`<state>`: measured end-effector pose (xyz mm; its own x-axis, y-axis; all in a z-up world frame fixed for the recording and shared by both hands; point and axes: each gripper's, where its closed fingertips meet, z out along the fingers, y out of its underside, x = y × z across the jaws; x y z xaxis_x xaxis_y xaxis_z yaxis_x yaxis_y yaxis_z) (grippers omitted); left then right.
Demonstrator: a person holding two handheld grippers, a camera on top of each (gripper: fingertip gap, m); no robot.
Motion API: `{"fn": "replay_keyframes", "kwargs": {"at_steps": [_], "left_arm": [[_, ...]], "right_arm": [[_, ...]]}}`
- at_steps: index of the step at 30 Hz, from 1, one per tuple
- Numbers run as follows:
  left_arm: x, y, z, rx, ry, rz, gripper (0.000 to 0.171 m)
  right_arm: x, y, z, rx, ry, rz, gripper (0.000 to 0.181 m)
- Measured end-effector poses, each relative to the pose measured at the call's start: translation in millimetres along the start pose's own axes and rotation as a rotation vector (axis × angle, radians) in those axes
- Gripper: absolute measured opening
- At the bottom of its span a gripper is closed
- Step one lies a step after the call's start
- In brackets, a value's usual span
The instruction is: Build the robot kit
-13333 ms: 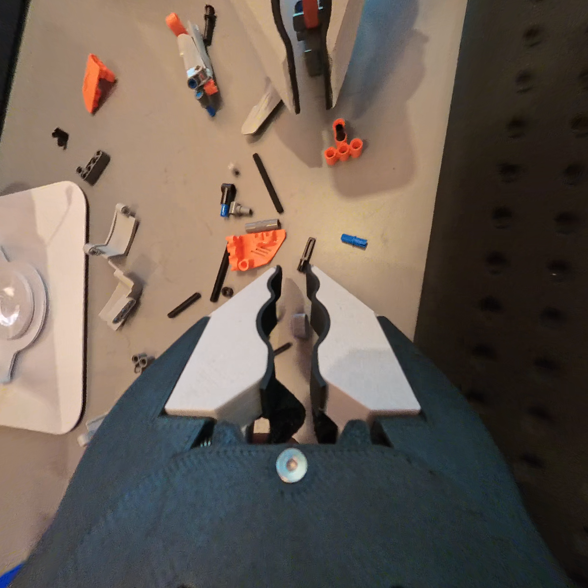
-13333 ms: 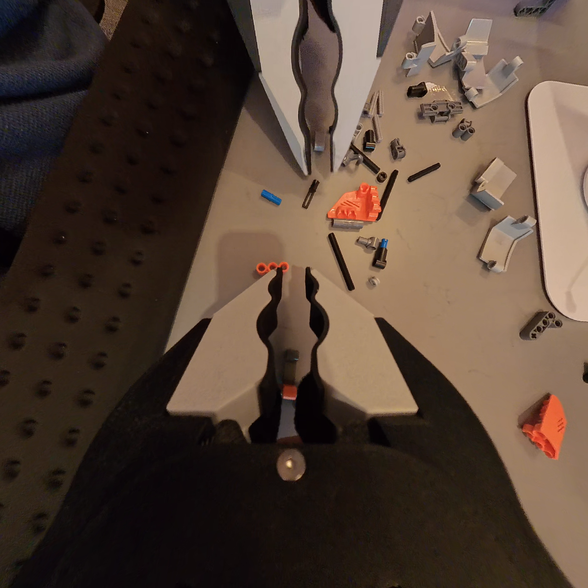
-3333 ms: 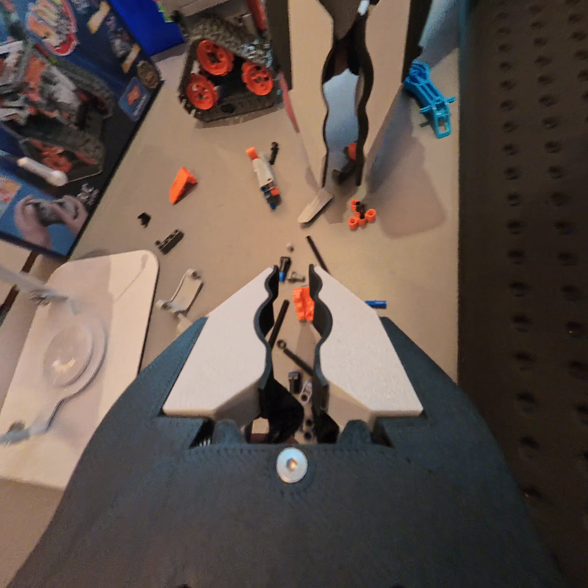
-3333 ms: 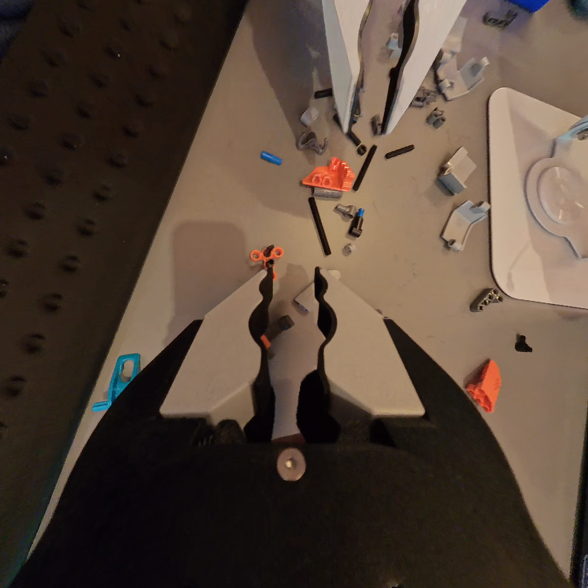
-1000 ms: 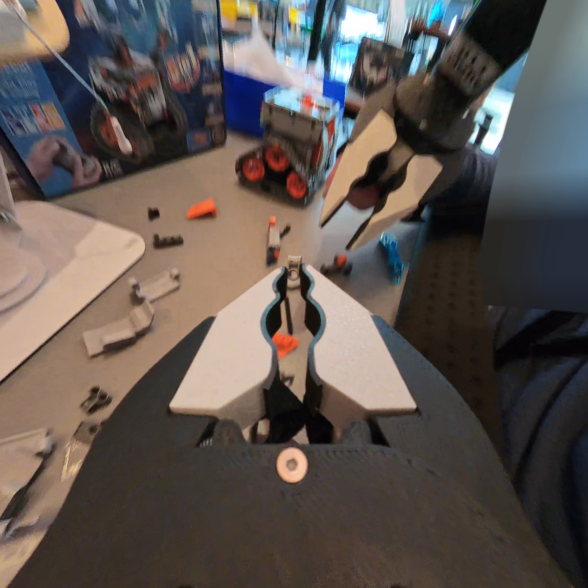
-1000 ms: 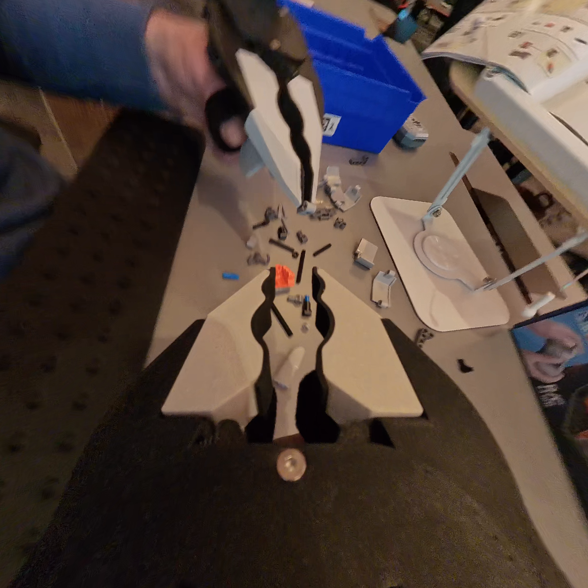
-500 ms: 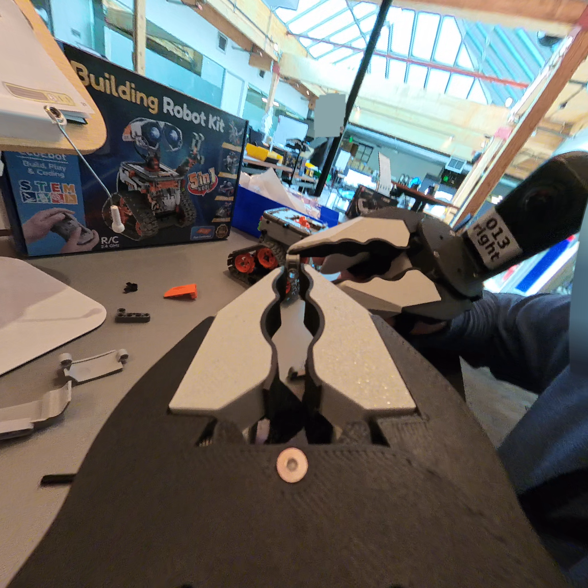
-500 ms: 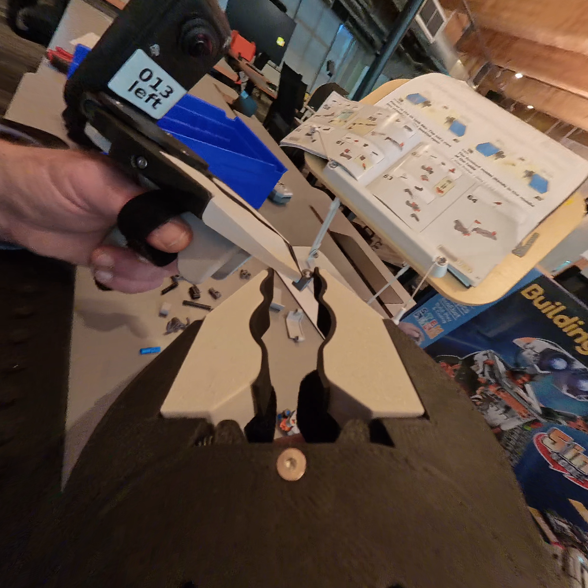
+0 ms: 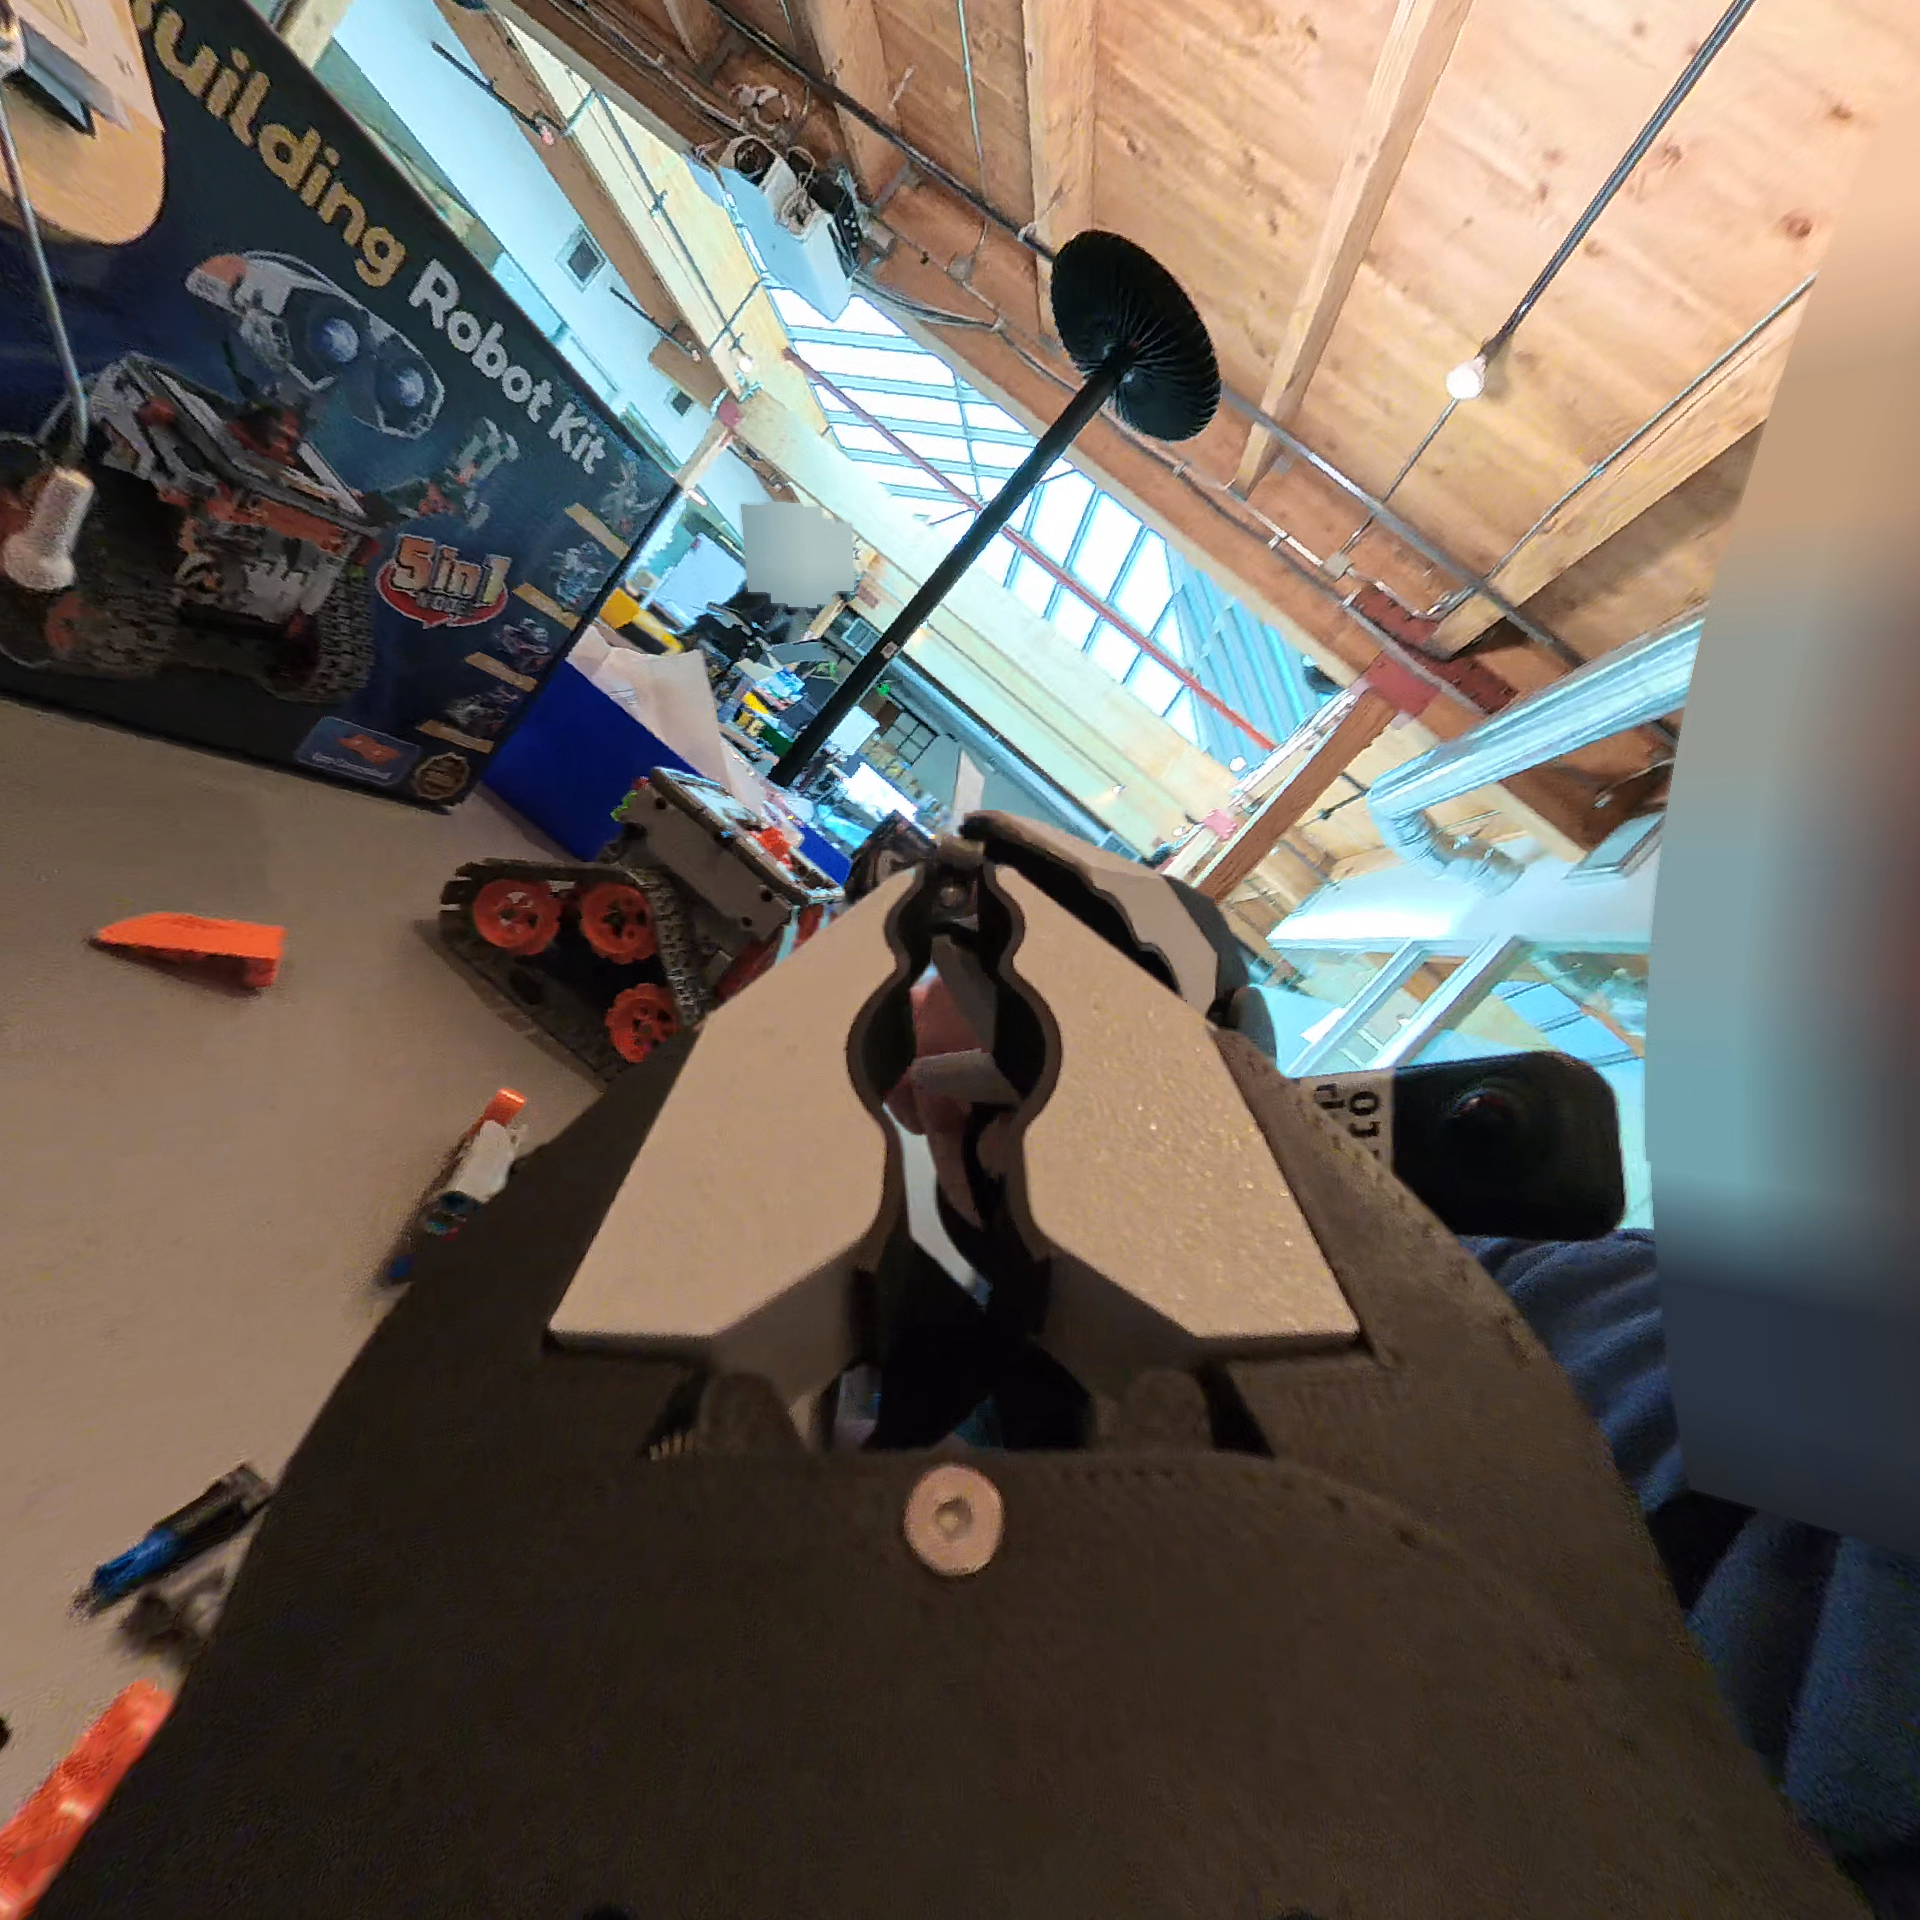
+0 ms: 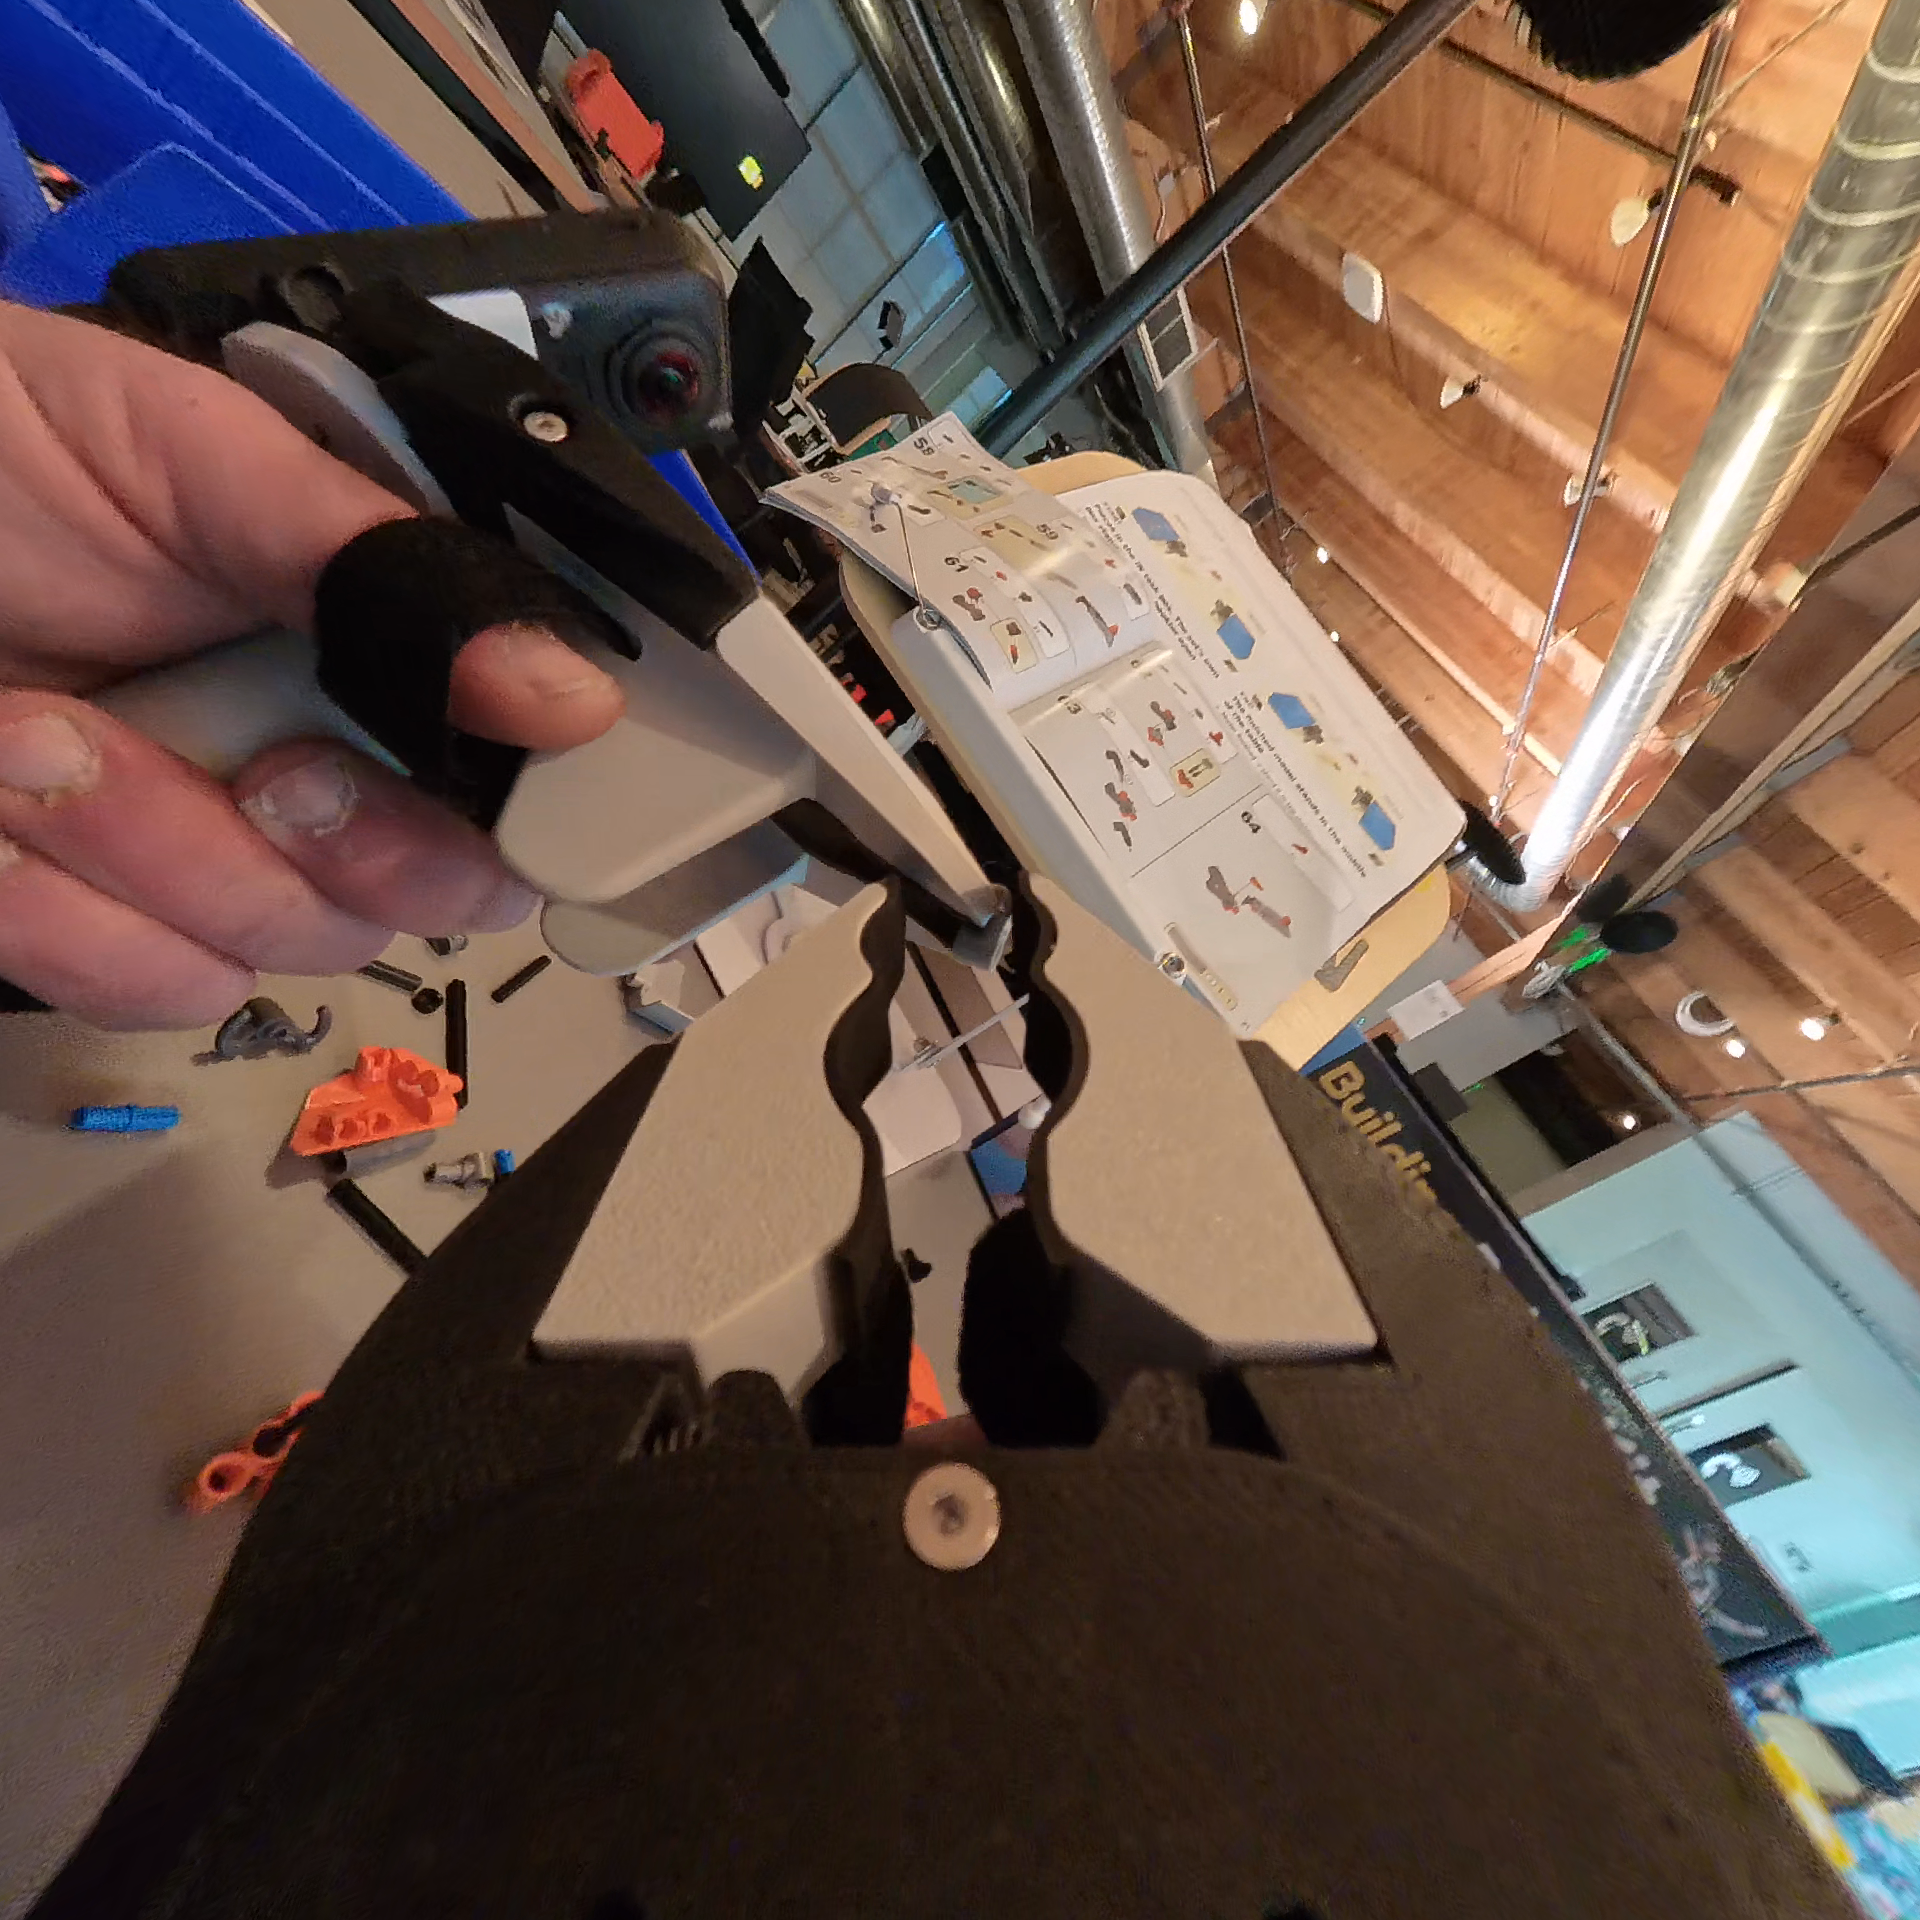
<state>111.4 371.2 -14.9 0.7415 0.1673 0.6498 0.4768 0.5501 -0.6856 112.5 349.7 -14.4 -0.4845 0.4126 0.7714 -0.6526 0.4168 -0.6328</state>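
Observation:
My left gripper (image 9: 951, 875) is raised above the table and shut on a small grey building piece (image 9: 952, 889) pinched at its tips. My right gripper (image 10: 961, 899) is open. Its two fingertips stand on either side of the left gripper's tip (image 10: 966, 904) and the grey piece (image 10: 989, 935); I cannot tell whether they touch it. In the left wrist view the right gripper (image 9: 1091, 883) shows just behind my left tips, with its camera (image 9: 1496, 1132) to the right. A person's hand (image 10: 208, 675) holds the left gripper's handle.
On the grey table (image 9: 208, 1143) are a tracked robot model (image 9: 623, 914), a kit box (image 9: 312, 468), an orange wedge (image 9: 192, 945), an orange plate piece (image 10: 374, 1101), a blue pin (image 10: 125, 1117) and several loose black and grey parts. An instruction booklet on a stand (image 10: 1164, 727) is behind. Left and right tips are no more than a few centimetres apart.
Both grippers have lifted off the table, tilted up and come tip to tip. The left gripper shut on the small grey piece; in the last half second both views rolled and the tips drew closer.

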Motion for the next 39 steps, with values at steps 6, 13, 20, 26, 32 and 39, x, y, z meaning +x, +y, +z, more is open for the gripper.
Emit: {"fn": "replay_keyframes", "kwargs": {"at_steps": [6,13,20,26,32,39], "left_arm": [[9.3,2.6,1.7,-0.013,0.081,-0.058,0.008],[11.2,6.2,1.4,-0.050,0.098,-0.064,0.008],[12.3,11.4,1.0,-0.099,0.099,-0.044,0.007],[10.8,7.8,-0.6,-0.082,0.074,-0.023,0.005],[8.0,10.0,0.3,-0.085,0.064,-0.036,0.006],[-1.4,18.0,-7.1,-0.223,-0.046,0.175,0.018]], "right_arm": [[1.7,-6.6,-6.3,0.089,-0.039,0.017,0.011],[-0.5,-7.3,-10.7,0.141,-0.158,0.169,0.008],[-3.9,-5.8,-14.2,0.160,-0.245,0.204,0.007],[2.6,-1.5,-16.3,0.131,-0.229,0.126,0.014],[-2.3,2.5,-16.2,0.070,-0.201,0.018,0.005],[-2.9,19.3,-20.0,0.055,-0.380,0.249,0.005]]}}
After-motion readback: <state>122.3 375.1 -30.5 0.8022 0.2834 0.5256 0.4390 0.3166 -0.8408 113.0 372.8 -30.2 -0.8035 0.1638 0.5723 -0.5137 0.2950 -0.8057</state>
